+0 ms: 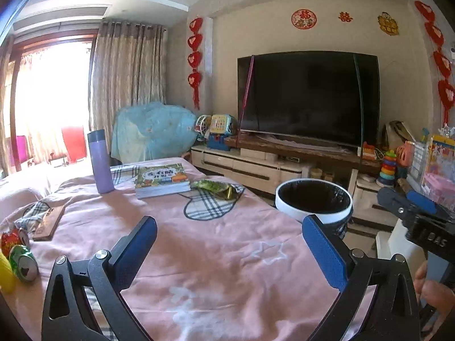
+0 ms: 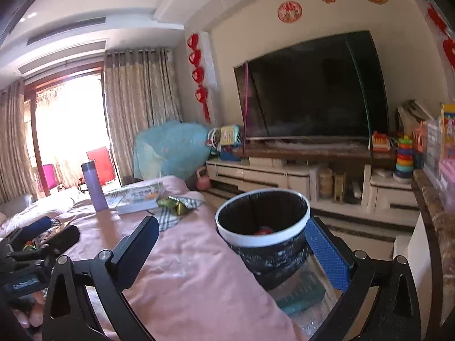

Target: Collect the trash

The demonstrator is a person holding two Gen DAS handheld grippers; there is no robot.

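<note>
Jaws of both the left gripper (image 1: pixel 229 253) and right gripper (image 2: pixel 236 253) stand spread wide, empty, touching nothing.

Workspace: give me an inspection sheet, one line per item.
Surface: table under pink cloth.
Job's things: green wrapper beside book; crushed cans at the left edge; black-lined bin off the table's right edge, something red inside.
Clutter: purple flask standing upright, wooden board.
Grippers: left claw and right claw open, both empty.
Cables: nothing seen.
Surroundings: TV on a low cabinet, toys, curtained window.
</note>
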